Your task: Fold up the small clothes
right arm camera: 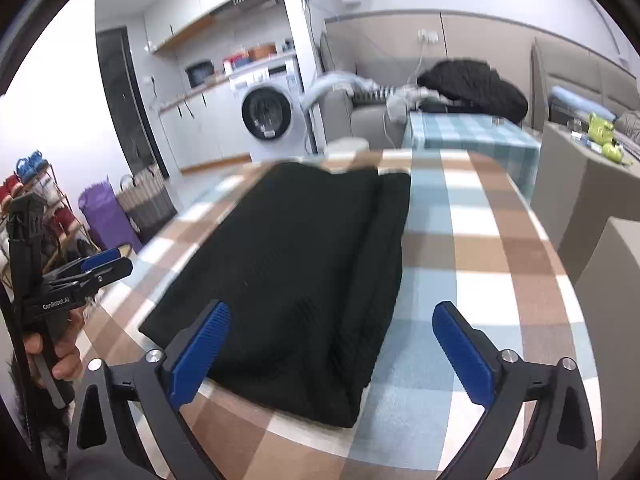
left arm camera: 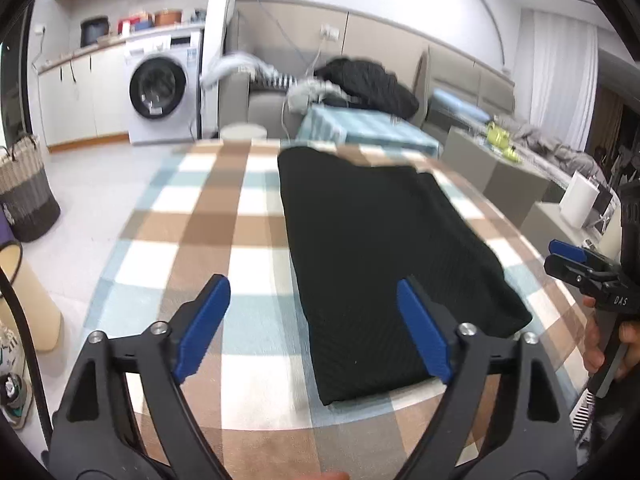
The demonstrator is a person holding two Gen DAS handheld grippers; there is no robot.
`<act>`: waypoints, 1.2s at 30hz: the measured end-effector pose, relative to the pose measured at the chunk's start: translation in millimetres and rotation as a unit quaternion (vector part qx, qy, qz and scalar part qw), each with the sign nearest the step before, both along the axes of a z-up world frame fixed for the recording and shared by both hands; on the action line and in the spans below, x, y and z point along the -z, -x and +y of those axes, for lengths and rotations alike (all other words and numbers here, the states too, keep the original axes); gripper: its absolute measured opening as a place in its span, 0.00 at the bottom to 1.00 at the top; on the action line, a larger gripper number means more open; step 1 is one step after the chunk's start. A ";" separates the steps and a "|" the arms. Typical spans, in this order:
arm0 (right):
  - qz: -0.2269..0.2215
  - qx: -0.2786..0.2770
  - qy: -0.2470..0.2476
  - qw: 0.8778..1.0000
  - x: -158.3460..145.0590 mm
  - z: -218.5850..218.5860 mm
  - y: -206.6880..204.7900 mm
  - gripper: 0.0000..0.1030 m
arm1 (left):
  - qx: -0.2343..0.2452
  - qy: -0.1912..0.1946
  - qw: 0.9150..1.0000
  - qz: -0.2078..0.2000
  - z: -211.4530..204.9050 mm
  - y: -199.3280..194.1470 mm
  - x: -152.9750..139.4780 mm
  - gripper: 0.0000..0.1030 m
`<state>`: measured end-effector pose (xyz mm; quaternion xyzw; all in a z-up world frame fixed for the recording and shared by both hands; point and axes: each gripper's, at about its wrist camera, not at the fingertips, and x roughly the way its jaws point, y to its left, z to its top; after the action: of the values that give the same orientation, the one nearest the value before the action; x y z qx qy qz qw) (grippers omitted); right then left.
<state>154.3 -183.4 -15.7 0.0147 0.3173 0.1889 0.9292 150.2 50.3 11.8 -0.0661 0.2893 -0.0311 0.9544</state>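
A black knit garment [left arm camera: 384, 256] lies folded into a long strip on the checked tablecloth [left arm camera: 208, 224]. It also shows in the right wrist view [right arm camera: 296, 272]. My left gripper [left arm camera: 314, 328] is open and empty, above the near end of the garment, its right finger over the cloth. My right gripper [right arm camera: 332, 344] is open and empty, above the garment's near right corner. Each gripper also shows from the side in the other view: the right gripper [left arm camera: 560, 258] and the left gripper [right arm camera: 116, 262].
The checked tablecloth [right arm camera: 480, 240] covers the table, whose edges lie close on both sides. Behind stand a washing machine [left arm camera: 160, 92], a sofa with a dark clothes pile [left arm camera: 368, 84], a blue-checked table [left arm camera: 360, 128], a woven basket [left arm camera: 24, 196] and cardboard boxes [right arm camera: 592, 208].
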 end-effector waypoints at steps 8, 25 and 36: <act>-0.043 -0.026 -0.004 0.999 -4.9 8.8 17.5 1.00 | -0.012 -0.007 0.999 -0.030 -8.6 21.7 1.0 0.99; -0.077 -0.027 -0.007 0.997 9.6 9.6 30.6 1.00 | -0.026 -0.017 0.998 -0.061 -12.5 25.8 20.2 0.99; -0.084 -0.032 -0.011 0.996 16.4 5.8 31.4 1.00 | -0.022 -0.010 0.997 -0.068 -6.4 25.8 25.0 0.99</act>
<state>123.0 -177.6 -32.1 -0.0015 0.2363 0.2225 0.9459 124.3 43.9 -13.2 -0.0606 0.2221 -0.0119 0.9731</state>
